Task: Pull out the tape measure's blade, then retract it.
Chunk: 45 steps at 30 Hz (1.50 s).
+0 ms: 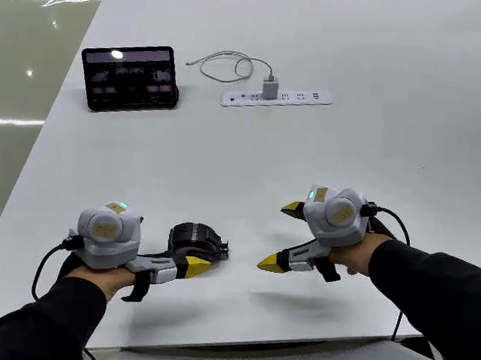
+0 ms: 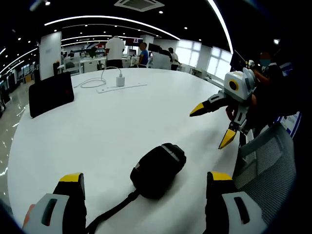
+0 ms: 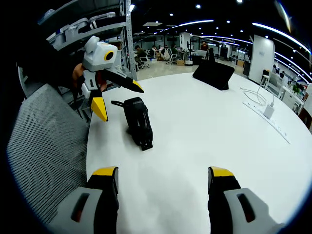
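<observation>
While the left gripper [image 2: 146,177] stands with its jaws spread wide, the black tape measure [image 1: 196,240] lies on the white table [image 1: 320,151] at its twelve o'clock, between the tips and ungripped. At the tape's three o'clock, apart, the right gripper [image 1: 280,235] hovers, jaws likewise wide, holding nothing. A tablet [image 1: 130,77] stands at the table's eleven o'clock.

Open tabletop ahead, with clutter only at the far edge.
The white table [image 1: 249,157] is free between the two grippers and well beyond them. The tape measure [image 1: 196,239] lies between the spread jaws of the left gripper [image 1: 208,256]. The right gripper [image 1: 280,235], jaws also apart, faces it across an open gap. A tablet [image 1: 130,77], a power strip [image 1: 277,96] and its cable [image 1: 221,65] sit far off.
</observation>
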### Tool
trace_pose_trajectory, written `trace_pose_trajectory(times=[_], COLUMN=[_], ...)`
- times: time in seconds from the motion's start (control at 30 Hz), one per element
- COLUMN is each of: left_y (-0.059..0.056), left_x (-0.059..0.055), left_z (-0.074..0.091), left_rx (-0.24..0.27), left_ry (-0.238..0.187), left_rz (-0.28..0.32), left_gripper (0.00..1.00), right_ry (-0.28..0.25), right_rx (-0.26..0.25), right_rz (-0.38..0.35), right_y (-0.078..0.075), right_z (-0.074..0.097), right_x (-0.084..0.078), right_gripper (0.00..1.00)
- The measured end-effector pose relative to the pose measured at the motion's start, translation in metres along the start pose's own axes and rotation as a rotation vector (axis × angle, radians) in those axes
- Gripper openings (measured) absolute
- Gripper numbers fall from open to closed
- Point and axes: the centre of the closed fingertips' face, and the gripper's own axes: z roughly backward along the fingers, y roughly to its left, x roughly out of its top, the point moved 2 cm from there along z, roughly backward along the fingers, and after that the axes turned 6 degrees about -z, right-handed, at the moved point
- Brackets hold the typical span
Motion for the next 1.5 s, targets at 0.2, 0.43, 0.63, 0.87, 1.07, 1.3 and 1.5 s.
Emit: trace_pose_trajectory(times=[0.2,0.43,0.63,0.87,1.07,1.3,1.5], left_y=[0.003,0.003,0.006,0.015,0.024,0.033,0.033], left_x=[0.001,-0.011,-0.016,-0.02,-0.028,-0.026,-0.019], left_z=[0.015,0.028,0.047,0.064,0.078,0.093,0.092], left_rx=[-0.014,-0.027,-0.01,0.015,0.027,0.05,0.047], left_ry=[0.002,0.027,0.021,0.026,0.036,0.022,-0.004], left_rz=[-0.03,-0.037,-0.02,-0.02,-0.021,-0.015,-0.02], left_gripper=[1.0,1.0,1.0,1.0,1.0,1.0,1.0], right_ry=[0.004,-0.022,-0.035,-0.047,-0.034,-0.037,-0.041], right_rx=[-0.035,-0.086,-0.123,-0.156,-0.195,-0.229,-0.267], right_rz=[-0.029,-0.054,-0.092,-0.119,-0.124,-0.136,-0.161], right_y=[-0.008,-0.015,-0.02,-0.024,-0.029,-0.031,-0.03], right_z=[0.024,0.058,0.087,0.111,0.129,0.148,0.165], right_x=[-0.02,-0.031,-0.046,-0.06,-0.074,-0.085,-0.097], right_gripper=[0.77,0.83,0.86,0.91,0.94,1.0,1.0])
